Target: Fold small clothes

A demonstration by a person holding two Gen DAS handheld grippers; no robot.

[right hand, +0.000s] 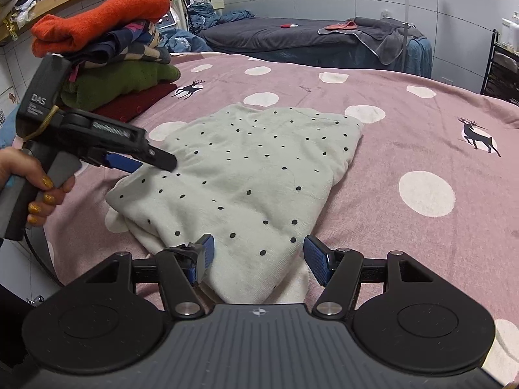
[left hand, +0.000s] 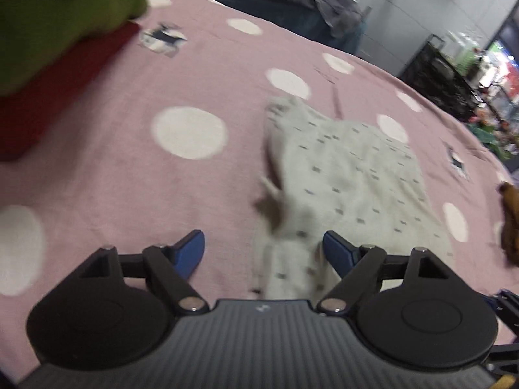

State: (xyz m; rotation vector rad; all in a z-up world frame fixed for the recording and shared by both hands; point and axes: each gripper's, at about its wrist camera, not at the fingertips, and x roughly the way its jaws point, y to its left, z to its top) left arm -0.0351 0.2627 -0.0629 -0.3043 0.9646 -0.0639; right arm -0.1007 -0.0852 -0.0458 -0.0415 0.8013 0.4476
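Observation:
A cream garment with small black dots (right hand: 246, 175) lies folded on the pink spotted bedspread (right hand: 421, 113). My right gripper (right hand: 259, 246) is open just above its near corner, with cloth between the blue pads but not pinched. My left gripper (right hand: 146, 162), held in a person's hand (right hand: 42, 188), hovers over the garment's left edge. In the blurred left wrist view, that left gripper (left hand: 262, 243) stands open. The garment (left hand: 350, 175) lies ahead and to the right, with a strip of it running between the fingers, not pressed.
A stack of folded clothes (right hand: 110, 55), orange on top, then patterned, green and dark red, sits at the back left of the bed. A dark bed with a grey towel (right hand: 292, 39) stands behind. Black shelving (right hand: 502, 64) is far right. A brown item (left hand: 509, 220) lies at the right edge.

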